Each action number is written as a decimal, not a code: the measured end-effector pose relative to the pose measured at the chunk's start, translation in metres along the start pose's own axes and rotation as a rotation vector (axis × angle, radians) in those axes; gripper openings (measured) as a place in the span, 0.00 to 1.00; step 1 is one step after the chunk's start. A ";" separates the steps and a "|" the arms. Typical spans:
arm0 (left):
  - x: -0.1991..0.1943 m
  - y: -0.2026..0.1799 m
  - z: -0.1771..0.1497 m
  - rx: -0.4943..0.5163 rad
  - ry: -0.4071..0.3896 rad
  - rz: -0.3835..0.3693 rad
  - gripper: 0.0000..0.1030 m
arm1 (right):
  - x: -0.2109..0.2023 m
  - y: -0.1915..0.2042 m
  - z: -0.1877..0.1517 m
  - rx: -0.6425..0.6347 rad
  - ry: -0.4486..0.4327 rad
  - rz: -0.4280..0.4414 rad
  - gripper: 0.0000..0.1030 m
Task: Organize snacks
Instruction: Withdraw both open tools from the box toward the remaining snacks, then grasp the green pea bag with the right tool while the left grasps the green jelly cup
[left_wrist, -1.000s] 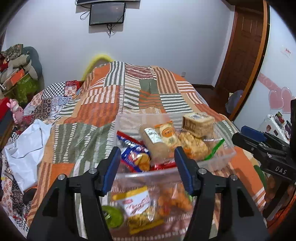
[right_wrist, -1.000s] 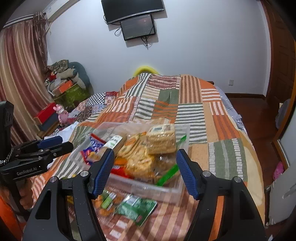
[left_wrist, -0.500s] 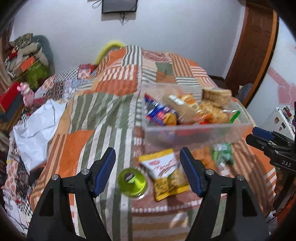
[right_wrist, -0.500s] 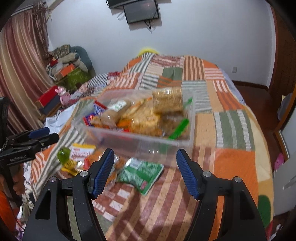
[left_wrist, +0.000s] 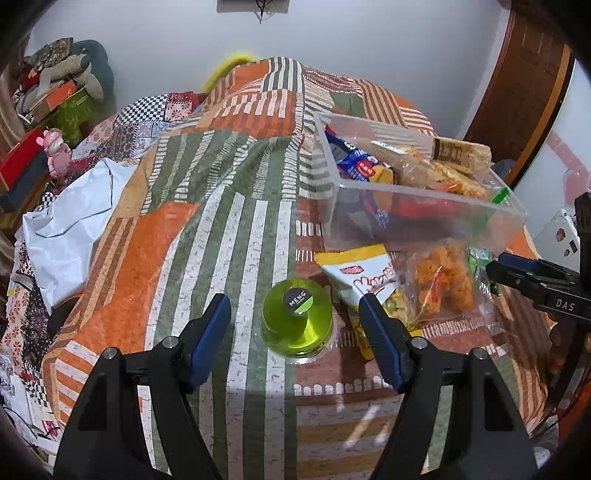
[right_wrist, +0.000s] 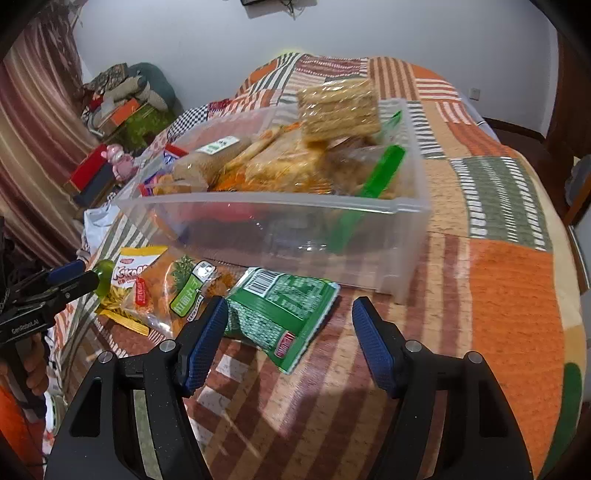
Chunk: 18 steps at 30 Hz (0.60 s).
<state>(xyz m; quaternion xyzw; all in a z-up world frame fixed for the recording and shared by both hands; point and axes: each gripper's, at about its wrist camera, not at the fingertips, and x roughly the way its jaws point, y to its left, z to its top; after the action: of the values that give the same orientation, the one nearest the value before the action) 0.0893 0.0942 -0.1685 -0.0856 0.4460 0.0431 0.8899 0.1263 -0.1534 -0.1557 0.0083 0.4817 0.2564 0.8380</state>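
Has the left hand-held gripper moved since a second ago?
Yes. The left hand-held gripper has come down and back from the clear bin, now open around the green jelly cup.

One clear plastic bin (right_wrist: 406, 236), heaped with packets too overlapped to count. Four snacks loose on the quilt beside it: one green jelly cup (left_wrist: 296, 322), one yellow chip bag (left_wrist: 364, 271), one clear bag of orange puffs (left_wrist: 443, 282), one green packet (right_wrist: 284, 310). Two grippers.
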 end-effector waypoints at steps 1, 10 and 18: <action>0.001 0.000 0.000 0.000 0.002 0.001 0.69 | 0.002 0.002 0.000 -0.005 0.006 -0.003 0.64; 0.019 0.003 -0.002 -0.018 0.028 -0.013 0.53 | 0.012 0.006 0.004 -0.019 0.030 0.000 0.65; 0.022 0.002 -0.007 -0.012 0.015 -0.025 0.45 | 0.012 0.001 0.003 0.002 0.020 -0.005 0.58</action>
<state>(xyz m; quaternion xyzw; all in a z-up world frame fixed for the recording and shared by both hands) 0.0960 0.0952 -0.1905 -0.0966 0.4515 0.0340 0.8864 0.1327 -0.1464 -0.1636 0.0055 0.4902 0.2541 0.8338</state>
